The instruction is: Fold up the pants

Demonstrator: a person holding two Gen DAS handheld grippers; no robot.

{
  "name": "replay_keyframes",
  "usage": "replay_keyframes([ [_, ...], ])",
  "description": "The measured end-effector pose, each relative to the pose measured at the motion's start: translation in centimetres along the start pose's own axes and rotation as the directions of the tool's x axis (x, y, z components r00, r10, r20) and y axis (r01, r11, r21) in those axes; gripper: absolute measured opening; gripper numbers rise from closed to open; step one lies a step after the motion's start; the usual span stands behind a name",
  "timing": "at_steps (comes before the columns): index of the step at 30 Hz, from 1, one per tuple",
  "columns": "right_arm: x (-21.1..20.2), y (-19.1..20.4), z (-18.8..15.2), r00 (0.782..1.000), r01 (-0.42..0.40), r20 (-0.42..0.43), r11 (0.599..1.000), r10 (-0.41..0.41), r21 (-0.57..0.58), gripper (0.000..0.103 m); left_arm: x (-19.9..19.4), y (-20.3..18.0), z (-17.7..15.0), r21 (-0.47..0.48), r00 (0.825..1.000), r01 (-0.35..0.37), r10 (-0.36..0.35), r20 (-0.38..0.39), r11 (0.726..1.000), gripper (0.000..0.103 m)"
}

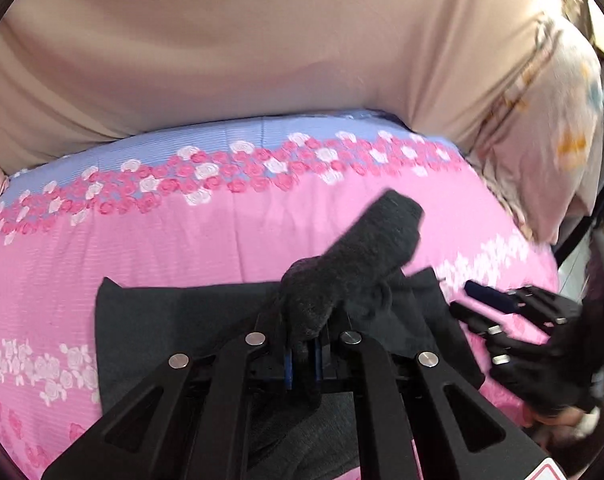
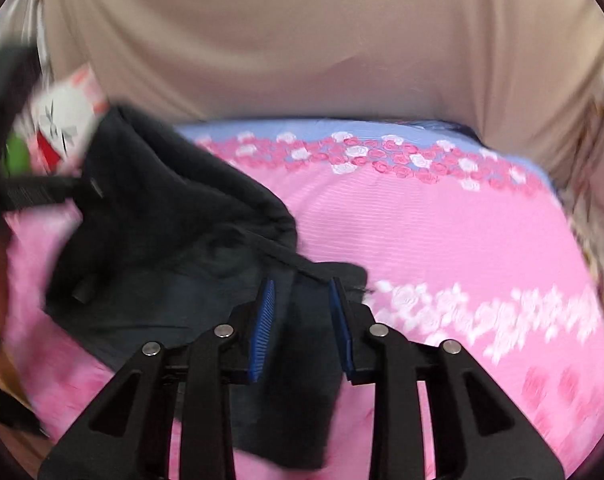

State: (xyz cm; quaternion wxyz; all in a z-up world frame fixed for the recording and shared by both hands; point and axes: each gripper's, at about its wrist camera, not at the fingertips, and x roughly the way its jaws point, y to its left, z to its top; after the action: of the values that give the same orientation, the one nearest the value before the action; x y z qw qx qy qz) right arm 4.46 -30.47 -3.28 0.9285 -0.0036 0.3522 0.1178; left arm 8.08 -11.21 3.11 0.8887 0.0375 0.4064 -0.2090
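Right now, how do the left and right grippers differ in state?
The left gripper is shut, its fingers pinching a raised fold of the dark pants; the right gripper stands open, pants fabric lying loose between its fingers. In the left wrist view the left lifts cloth upward while the right sits low over the pink floral bedsheet. Both have blue pads.

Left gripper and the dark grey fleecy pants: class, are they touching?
Touching. The left wrist view shows the left gripper with blue pads closed on a raised fold of the dark grey fleecy pants.

A blurred label sits unreadable above the pants.
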Motion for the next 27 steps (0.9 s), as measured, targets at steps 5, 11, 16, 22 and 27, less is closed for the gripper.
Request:
replay_keyframes([
  [5, 4.1, 0.4, 0.7, 0.995, -0.013, -0.098, 0.997, 0.005, -0.081, 0.0, 0.1, 0.1, 0.2, -0.014, 1.0, 0.008, -0.008, -0.008, 1.0, 0.006],
  [11, 0.0, 4.3, 1.0, 0.981, -0.189, -0.055, 0.981, 0.187, -0.043, 0.0, -0.2, 0.3, 0.4, -0.014, 1.0, 0.021, -0.021, -0.006, 1.0, 0.006],
  [16, 0.3, 6.8, 0.9, 0.988, -0.152, 0.018, 0.982, 0.155, -0.108, 0.002, 0.0, 0.0, 0.2, -0.013, 1.0, 0.026, -0.027, -0.008, 1.0, 0.006],
  [22, 4.1, 2.3, 2.4, 0.997, -0.072, -0.024, 0.986, 0.069, -0.149, 0.032, 0.0, 0.1, 0.4, -0.013, 1.0, 0.021, -0.021, -0.01, 1.0, 0.006],
  [27, 6.8, 1.0, 1.8, 0.985, -0.094, -0.157, 0.989, 0.076, -0.111, 0.009, 0.2, 0.1, 0.6, -0.018, 1.0, 0.024, -0.024, -0.017, 1.0, 0.006],
])
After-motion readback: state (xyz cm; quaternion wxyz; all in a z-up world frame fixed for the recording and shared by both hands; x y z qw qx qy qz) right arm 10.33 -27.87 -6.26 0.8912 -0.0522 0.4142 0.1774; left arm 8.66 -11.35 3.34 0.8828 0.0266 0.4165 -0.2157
